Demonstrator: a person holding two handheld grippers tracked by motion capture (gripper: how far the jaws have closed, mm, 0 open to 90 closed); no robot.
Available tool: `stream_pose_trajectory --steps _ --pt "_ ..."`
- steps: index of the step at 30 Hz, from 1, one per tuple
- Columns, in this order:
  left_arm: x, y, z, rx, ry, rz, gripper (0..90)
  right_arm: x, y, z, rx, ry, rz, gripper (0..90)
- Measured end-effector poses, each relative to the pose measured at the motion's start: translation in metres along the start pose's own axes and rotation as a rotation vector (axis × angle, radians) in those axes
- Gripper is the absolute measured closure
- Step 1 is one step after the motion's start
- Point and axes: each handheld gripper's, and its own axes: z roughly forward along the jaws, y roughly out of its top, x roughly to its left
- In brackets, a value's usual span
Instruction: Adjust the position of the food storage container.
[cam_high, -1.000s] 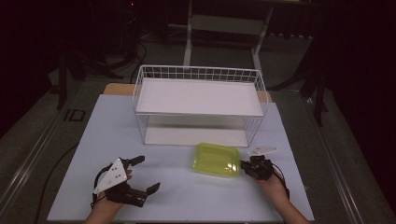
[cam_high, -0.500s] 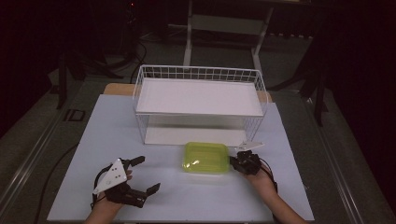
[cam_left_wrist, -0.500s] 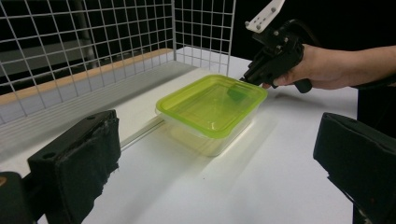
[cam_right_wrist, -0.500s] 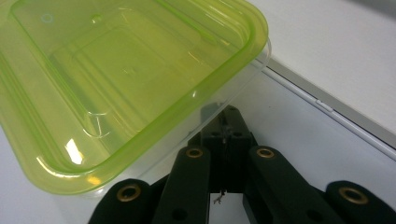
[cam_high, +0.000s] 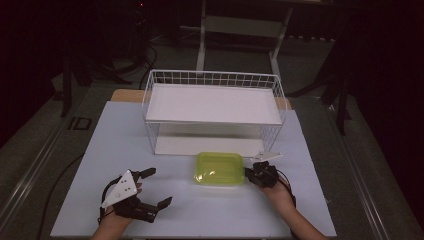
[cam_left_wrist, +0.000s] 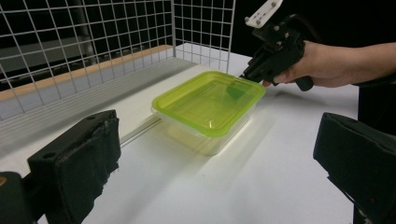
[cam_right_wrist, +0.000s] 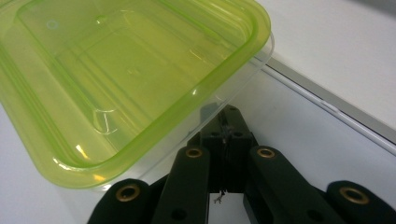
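1. Lidded container (cam_high: 219, 169) with its green lid lies on the white table (cam_high: 310, 210), just before the wire rack (cam_high: 212, 107); no readable label.
2. Left gripper (cam_high: 152, 187) rests spread, empty.
3. Right gripper (cam_high: 250, 173) is pressed together on the container's rim; its fingertips are hidden beneath the lid.

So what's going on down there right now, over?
Right gripper shut on green-lidded box's edge, in front of wire rack. Left gripper open, holding nothing. Table between them bare.
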Motion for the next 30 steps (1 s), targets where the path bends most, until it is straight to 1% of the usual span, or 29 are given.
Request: stream_pose_trajectory --steps 3,5,7,10,12,16,18,21,22,23,26,27,28,29,30 --pt "0.000 0.000 0.000 0.000 0.000 -0.001 1.6 0.003 0.002 0.003 0.004 0.008 0.001 89.4" --pt "0.000 -0.001 0.000 0.001 0.001 -0.002 1.6 0.005 0.002 0.005 0.007 0.011 -0.006 89.4" --pt "0.000 -0.001 0.000 0.002 0.000 -0.003 1.5 0.010 0.006 0.010 0.006 0.017 -0.020 89.4" --pt "0.000 0.000 -0.001 0.003 -0.001 0.005 1.5 0.012 0.009 0.013 0.005 0.021 -0.023 89.4" --pt "-0.001 0.000 -0.001 -0.010 -0.011 -0.006 1.5 0.016 0.012 0.017 0.000 0.025 -0.028 89.3" --pt "-0.001 0.000 -0.001 -0.005 -0.007 -0.004 1.5 0.017 0.014 0.020 -0.009 0.028 -0.024 89.2" --pt "-0.001 -0.001 0.000 0.002 -0.008 0.000 1.5 0.016 0.014 0.020 -0.012 0.019 -0.030 88.0" --pt "-0.001 -0.001 0.001 0.003 -0.017 -0.007 1.5 0.014 0.012 0.015 -0.022 -0.010 -0.050 87.5" --pt "-0.001 -0.001 0.001 0.003 -0.017 -0.007 1.5 0.014 0.012 0.015 -0.022 -0.010 -0.050 87.5" --pt "0.000 -0.002 0.001 -0.002 -0.015 -0.015 1.5 0.010 0.007 0.005 -0.029 -0.029 -0.036 85.5" --pt "0.000 -0.002 0.002 0.008 -0.014 -0.022 1.6 0.009 0.004 -0.005 -0.029 -0.037 -0.049 82.0" --pt "0.000 -0.002 0.002 0.008 -0.014 -0.022 1.6 0.009 0.004 -0.005 -0.029 -0.037 -0.049 82.0" --pt "0.000 -0.002 0.002 0.008 -0.014 -0.022 1.6 0.010 0.003 -0.009 -0.026 -0.043 -0.052 82.0" --pt "0.000 -0.003 0.003 0.014 -0.020 -0.040 1.6 0.010 0.003 -0.009 -0.026 -0.043 -0.052 82.0" --pt "0.000 -0.003 0.004 0.013 -0.022 -0.044 1.6 0.011 0.002 -0.018 -0.022 -0.067 -0.049 81.2"
